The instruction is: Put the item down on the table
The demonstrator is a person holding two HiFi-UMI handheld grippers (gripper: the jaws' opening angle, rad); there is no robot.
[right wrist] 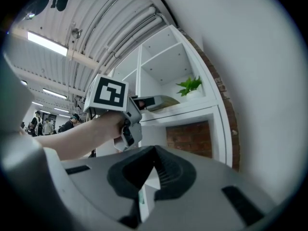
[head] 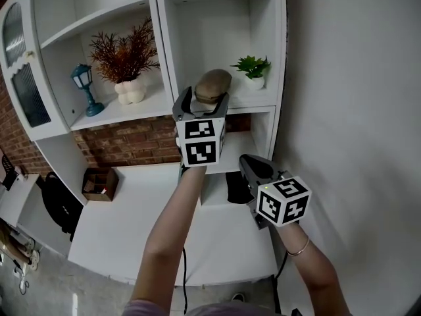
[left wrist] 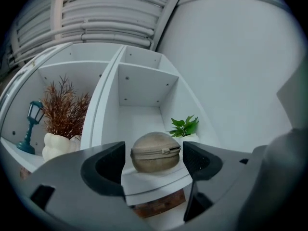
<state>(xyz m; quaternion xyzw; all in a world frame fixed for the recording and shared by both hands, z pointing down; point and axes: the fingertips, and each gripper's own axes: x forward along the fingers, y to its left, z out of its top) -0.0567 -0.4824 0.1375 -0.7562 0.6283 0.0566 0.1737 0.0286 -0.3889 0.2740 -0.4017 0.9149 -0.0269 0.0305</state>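
Head view: left gripper (head: 204, 103) raised at the white shelf (head: 260, 99) where the rounded taupe zippered pouch (head: 214, 84) sits; white counter (head: 131, 222) well below. Left gripper view: fingers apart, flanking the pouch, not pressing. Right gripper view: right gripper (right wrist: 150, 172) fingers closed, empty. Grasp, lowering and placing apparently all remain.

Two tools (head: 205, 99) (head: 246, 160), one zip pouch (head: 213, 85), two potted plants (head: 128, 64) (head: 252, 68) — plus one teal lantern (head: 84, 87), one brown box (head: 100, 183).

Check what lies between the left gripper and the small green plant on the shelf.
A tan zippered pouch sits on the shelf between them, inside the open left gripper; the left gripper view shows it.
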